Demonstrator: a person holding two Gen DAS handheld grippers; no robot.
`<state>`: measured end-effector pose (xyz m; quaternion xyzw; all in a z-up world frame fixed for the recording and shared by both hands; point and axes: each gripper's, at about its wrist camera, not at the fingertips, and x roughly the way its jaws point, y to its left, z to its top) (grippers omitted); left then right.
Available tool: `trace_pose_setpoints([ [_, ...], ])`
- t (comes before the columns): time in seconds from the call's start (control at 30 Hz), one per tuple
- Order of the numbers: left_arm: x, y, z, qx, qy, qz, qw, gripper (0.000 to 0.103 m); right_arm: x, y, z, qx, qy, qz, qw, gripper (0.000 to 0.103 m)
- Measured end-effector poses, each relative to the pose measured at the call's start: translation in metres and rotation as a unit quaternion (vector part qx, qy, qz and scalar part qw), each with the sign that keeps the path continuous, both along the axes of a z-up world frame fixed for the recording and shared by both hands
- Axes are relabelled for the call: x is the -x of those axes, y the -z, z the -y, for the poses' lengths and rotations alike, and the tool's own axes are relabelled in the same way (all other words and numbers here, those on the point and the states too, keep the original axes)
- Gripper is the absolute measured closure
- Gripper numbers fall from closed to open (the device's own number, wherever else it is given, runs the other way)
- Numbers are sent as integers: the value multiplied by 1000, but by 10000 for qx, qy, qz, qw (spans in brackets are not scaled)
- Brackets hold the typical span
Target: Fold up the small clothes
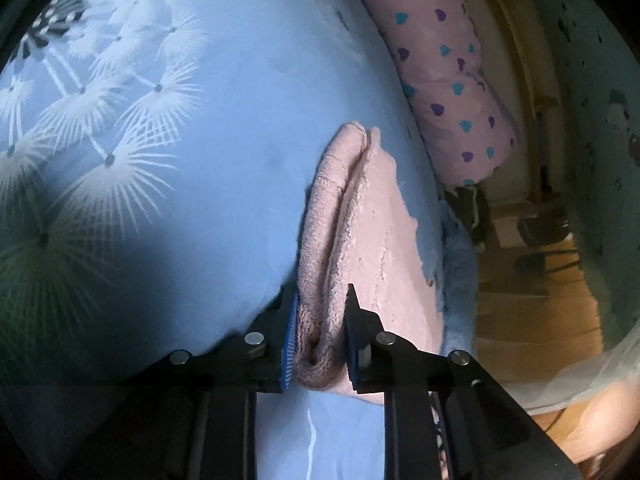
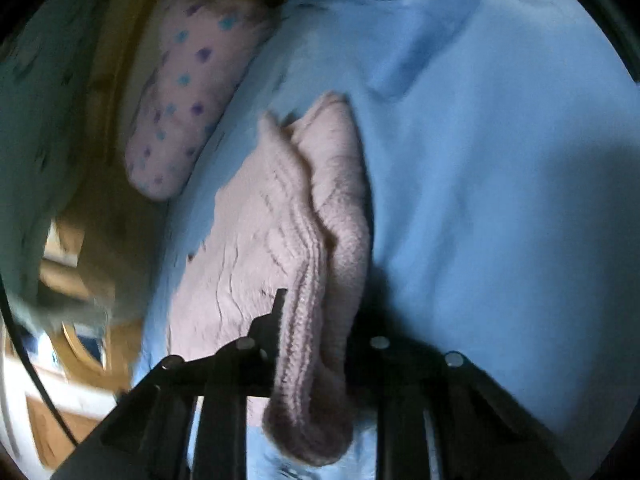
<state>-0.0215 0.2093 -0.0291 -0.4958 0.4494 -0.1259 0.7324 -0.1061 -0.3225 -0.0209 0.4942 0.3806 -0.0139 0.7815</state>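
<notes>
Clamped in the left gripper (image 1: 320, 336) and the right gripper (image 2: 316, 332), a pink knitted garment (image 1: 360, 240) lies on a blue bedsheet (image 1: 240, 140) printed with dandelions. Beyond sits a heart-patterned pillow (image 1: 440, 72), beside wooden flooring (image 1: 540, 300).

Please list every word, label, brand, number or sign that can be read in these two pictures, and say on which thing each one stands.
None: no readable text in either view.
Pink knit garment: no tag or label shows.
Blue sheet: only a white dandelion print, no words.
Pink pillow: only small hearts, no letters.
The right wrist view is blurred; nothing there can be read.
</notes>
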Motion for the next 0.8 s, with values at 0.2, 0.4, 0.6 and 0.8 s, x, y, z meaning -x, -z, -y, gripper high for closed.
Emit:
trace_pose_setpoints([
  [0.2,11,-14,-11,165,180,264,9994,103,21,-25,-10,-379,-16,395,9985,82],
  [0.4,42,-35,-17,103,380,569,9976,103,49,-44,-15,20,-161,266,9995,82],
  [0.6,70,-36,-25,202,385,500,9978,103,83,-38,-11,106,-214,-58,9997,82],
  [0.8,90,-32,-30,226,275,368,9987,103,107,-48,-11,366,-366,-163,9985,82],
])
